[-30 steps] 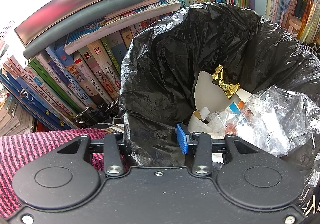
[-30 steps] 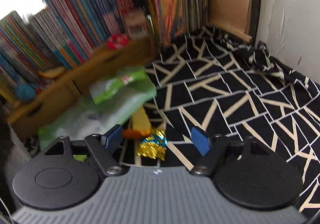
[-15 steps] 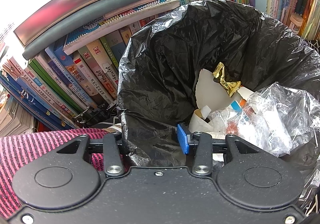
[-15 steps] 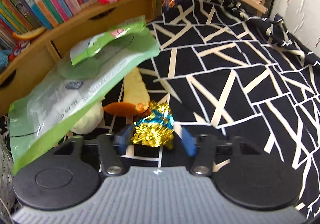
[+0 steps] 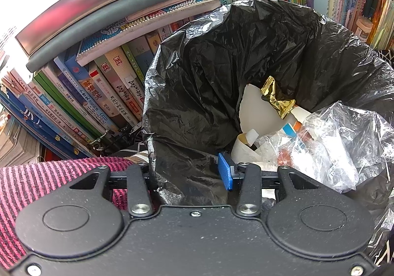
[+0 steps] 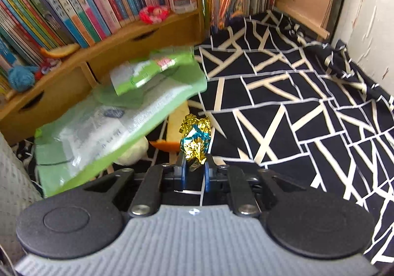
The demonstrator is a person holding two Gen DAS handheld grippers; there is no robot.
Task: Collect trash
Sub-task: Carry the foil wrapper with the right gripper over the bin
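Crumpled gold-and-teal foil wrapper (image 6: 195, 139) sits between closing right gripper (image 6: 194, 172) jaws.

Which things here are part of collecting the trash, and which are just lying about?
Part of the job: gold foil wrapper between the closing right gripper; black bin bag gripped by the left gripper; green plastic packet.

Lying about: books; wooden shelf; patterned cloth.

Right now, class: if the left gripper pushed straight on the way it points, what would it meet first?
Most likely the black bin bag: the left gripper already straddles its near rim. Beyond lies the trash inside, such as clear plastic, though depth is hard to judge.
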